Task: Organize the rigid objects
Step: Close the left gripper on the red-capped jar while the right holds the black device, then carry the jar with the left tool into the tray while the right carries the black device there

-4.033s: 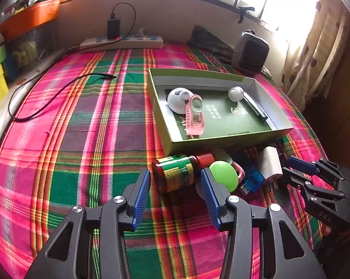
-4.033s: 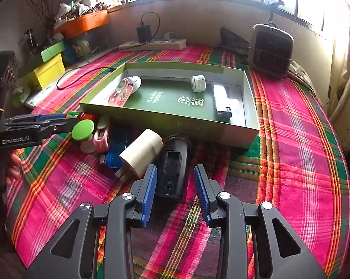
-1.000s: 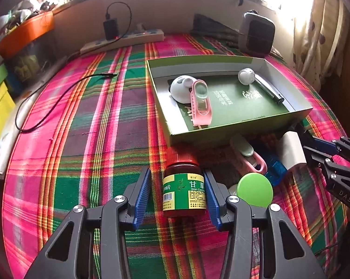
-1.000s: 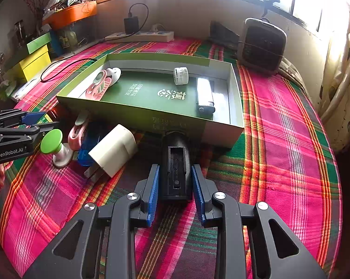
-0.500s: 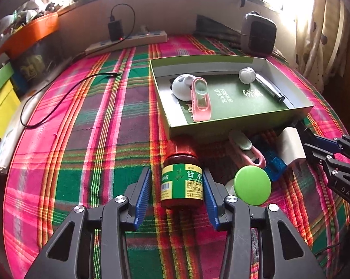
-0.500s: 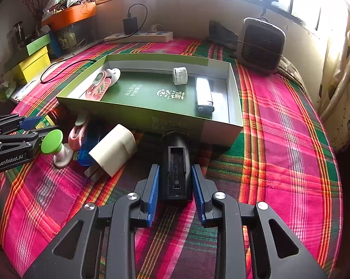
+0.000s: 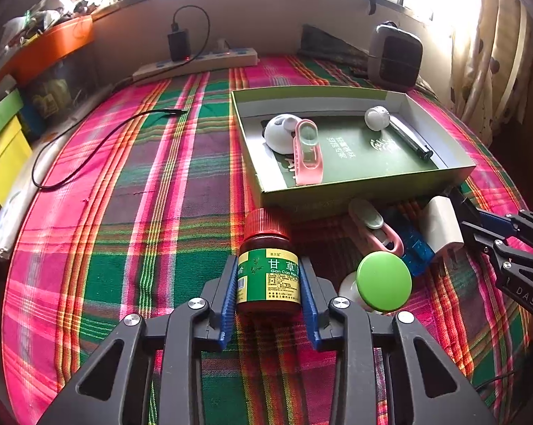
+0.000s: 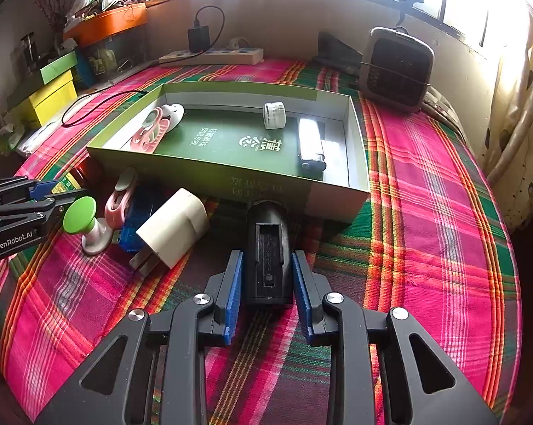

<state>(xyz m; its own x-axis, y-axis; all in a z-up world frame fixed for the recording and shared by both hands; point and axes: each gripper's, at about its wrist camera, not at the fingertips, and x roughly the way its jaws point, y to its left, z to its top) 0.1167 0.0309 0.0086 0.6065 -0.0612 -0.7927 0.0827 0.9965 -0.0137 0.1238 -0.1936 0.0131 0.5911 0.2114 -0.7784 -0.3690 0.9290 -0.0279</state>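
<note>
My left gripper [image 7: 268, 276] is shut on a brown medicine bottle [image 7: 268, 269] with a red cap and green label, held in front of the green box [image 7: 358, 191]. My right gripper [image 8: 268, 269] is shut on a black oblong device [image 8: 268, 255] that lies just before the box's front wall [image 8: 231, 184]. The box holds a white panda toy [image 7: 280, 131], a pink clip [image 7: 307, 152], a white roll [image 8: 274, 115] and a silver lighter [image 8: 310, 141]. Between the grippers lie a green-topped knob [image 7: 383, 281], a second pink clip [image 7: 372, 230], a blue item [image 7: 413, 248] and a white charger plug [image 8: 174, 226].
The surface is a pink and green plaid cloth [image 7: 142, 230]. A black cable [image 7: 89, 141] lies at the left. A power strip [image 7: 195, 63] and a small heater [image 8: 395, 67] stand at the back wall. Yellow and green boxes [image 8: 50, 95] sit at the far left.
My left gripper's fingers have closed in onto the bottle, which now sits upright between them. My right gripper stays around the black device without moving.
</note>
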